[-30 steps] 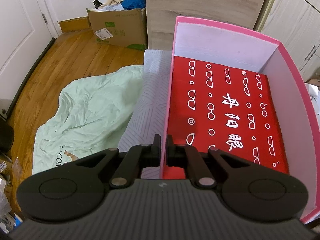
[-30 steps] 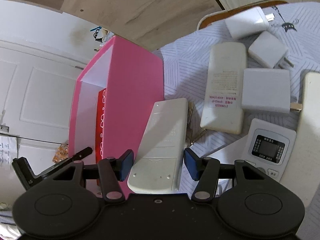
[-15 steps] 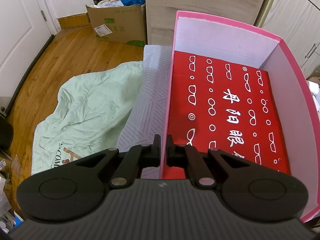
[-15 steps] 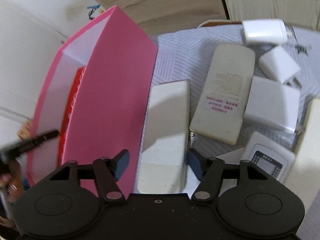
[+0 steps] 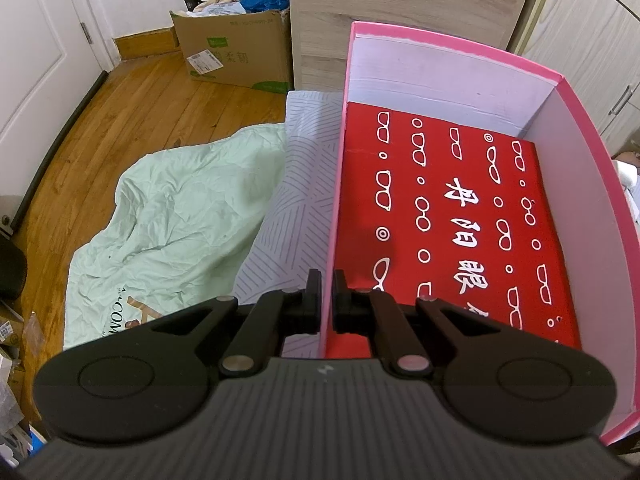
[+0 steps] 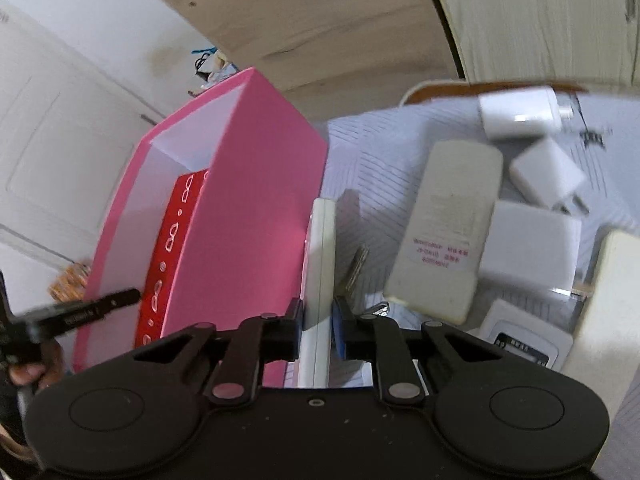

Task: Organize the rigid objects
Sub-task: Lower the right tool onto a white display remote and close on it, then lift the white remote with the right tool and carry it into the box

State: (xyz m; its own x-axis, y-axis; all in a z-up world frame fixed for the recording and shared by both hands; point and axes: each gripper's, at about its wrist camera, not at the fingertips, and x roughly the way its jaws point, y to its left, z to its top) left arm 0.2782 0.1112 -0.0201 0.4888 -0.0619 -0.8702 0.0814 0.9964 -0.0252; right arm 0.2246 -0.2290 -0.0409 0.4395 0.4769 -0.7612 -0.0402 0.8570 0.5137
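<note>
My left gripper (image 5: 327,280) is shut on the left wall of the open pink box (image 5: 337,200), which holds a red box (image 5: 460,220) printed with white glasses. In the right wrist view the pink box (image 6: 248,220) stands left of centre. My right gripper (image 6: 319,312) is closing its jaws on a white remote (image 6: 322,256) that stands on its thin edge between the blue pads, right beside the box's outer wall. The pads press its two faces. My left gripper's finger (image 6: 100,304) and a hand (image 6: 28,372) show at the far left.
On the striped sheet (image 6: 368,152) lie a second remote (image 6: 444,232), three white chargers (image 6: 520,114) (image 6: 548,174) (image 6: 528,252), a small controller with a screen (image 6: 524,344) and keys (image 6: 356,268). A green quilt (image 5: 172,220) and a cardboard box (image 5: 236,52) lie on the wooden floor.
The right gripper's jaws closed from wide apart onto the white remote, which went from lying flat to standing on edge. The right view rolled and shifted. The left gripper kept its grip.
</note>
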